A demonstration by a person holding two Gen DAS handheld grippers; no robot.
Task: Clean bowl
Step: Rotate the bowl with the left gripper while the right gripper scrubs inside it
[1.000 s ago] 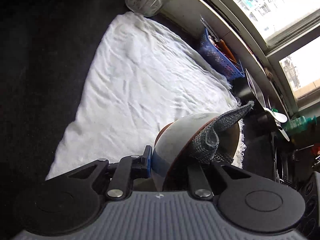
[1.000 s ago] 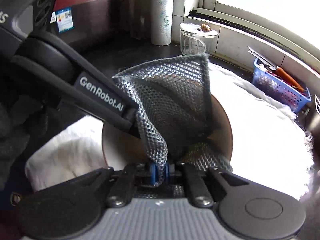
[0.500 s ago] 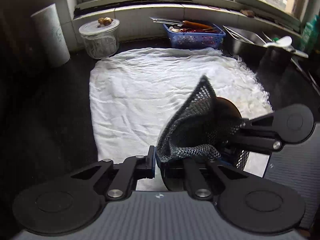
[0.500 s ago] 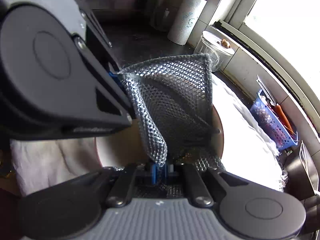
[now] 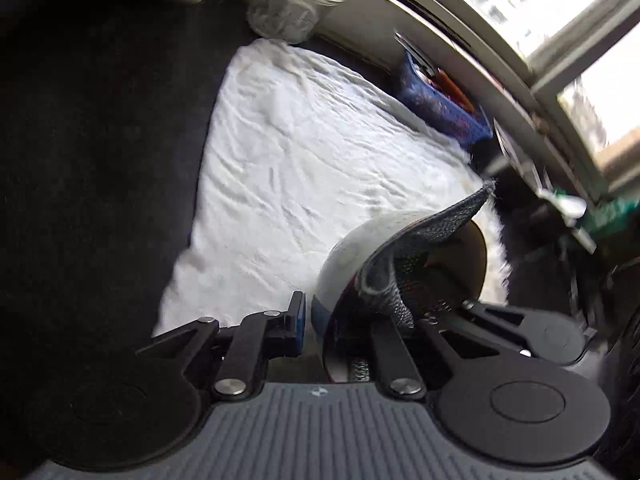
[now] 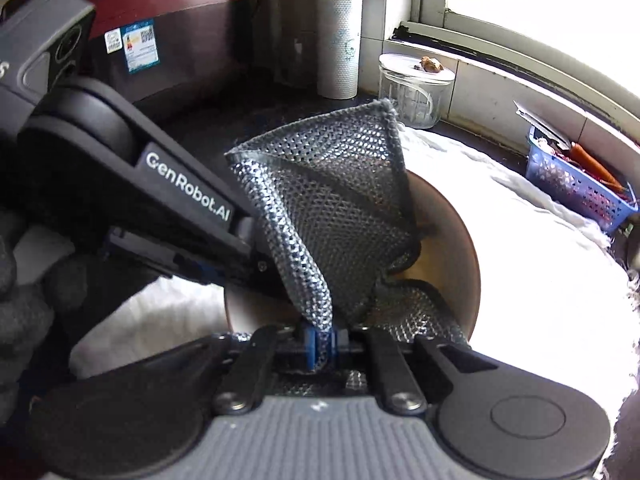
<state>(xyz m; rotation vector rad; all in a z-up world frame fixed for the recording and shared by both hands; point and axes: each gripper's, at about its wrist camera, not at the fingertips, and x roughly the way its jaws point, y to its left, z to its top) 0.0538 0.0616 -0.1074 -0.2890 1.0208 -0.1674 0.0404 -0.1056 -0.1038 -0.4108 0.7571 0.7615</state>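
The bowl (image 5: 352,248), white outside and brown inside (image 6: 448,240), stands tilted on its edge over the white towel. Its wall sits between the fingers of my left gripper (image 5: 340,320): the blue left pad lies against the outer wall and the right finger is inside. These jaws are opening. The left gripper (image 6: 240,256) also shows from the side at the bowl's left rim. My right gripper (image 6: 320,344) is shut on a grey mesh dishcloth (image 6: 328,200). The cloth (image 5: 440,220) drapes into the bowl's hollow and one corner sticks up.
The white towel (image 5: 300,160) covers the black counter (image 5: 100,140). At its far edge stand a lidded glass jar (image 6: 416,88), a paper roll (image 6: 338,44) and a blue basket (image 6: 580,188) under the window. A dark red pot (image 6: 160,40) stands at the back left. A gloved hand (image 6: 16,300) holds the left gripper.
The left view rolled toward the window half a second ago and has rolled back. The bowl stays between the left fingers and the cloth stays in the right gripper, inside the bowl.
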